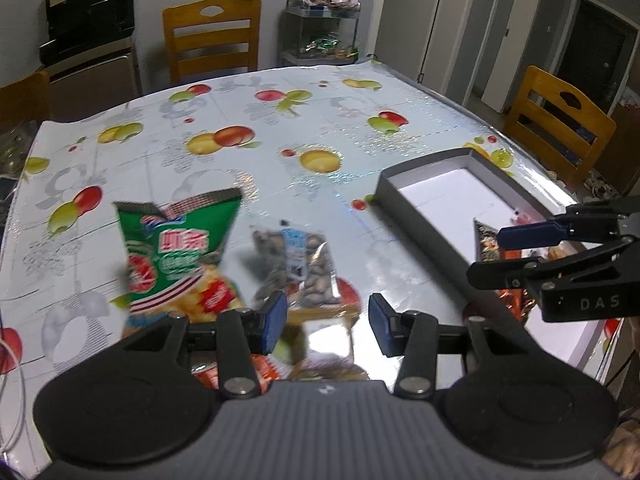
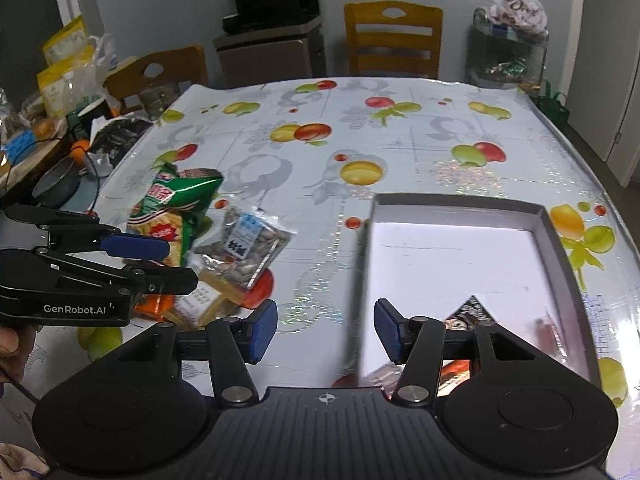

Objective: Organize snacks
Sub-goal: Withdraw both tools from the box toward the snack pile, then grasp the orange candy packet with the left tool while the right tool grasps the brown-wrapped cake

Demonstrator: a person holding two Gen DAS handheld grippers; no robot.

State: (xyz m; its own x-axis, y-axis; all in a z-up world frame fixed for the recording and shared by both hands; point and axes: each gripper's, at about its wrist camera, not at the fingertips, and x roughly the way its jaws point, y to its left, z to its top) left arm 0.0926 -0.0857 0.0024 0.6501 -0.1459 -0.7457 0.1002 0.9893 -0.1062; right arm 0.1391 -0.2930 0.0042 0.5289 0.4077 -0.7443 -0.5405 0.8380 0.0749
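A green snack bag (image 1: 176, 256) (image 2: 176, 208) lies on the fruit-print table beside a clear bag of seeds (image 1: 304, 264) (image 2: 244, 244), over a tan box (image 2: 208, 300) and orange packets. My left gripper (image 1: 327, 326) is open and empty, just above this pile; it also shows in the right wrist view (image 2: 160, 264). A grey box with a white floor (image 1: 448, 196) (image 2: 460, 248) holds a dark snack packet (image 2: 468, 314). My right gripper (image 2: 326, 330) is open and empty over the box's near left wall; it also shows in the left wrist view (image 1: 504, 254).
Wooden chairs (image 1: 212, 36) (image 1: 556, 120) stand at the far and right sides of the table. A cluttered side table (image 2: 48, 120) with bags and a bowl is at the left. A glass shelf stand with bags (image 1: 324, 28) is behind the table.
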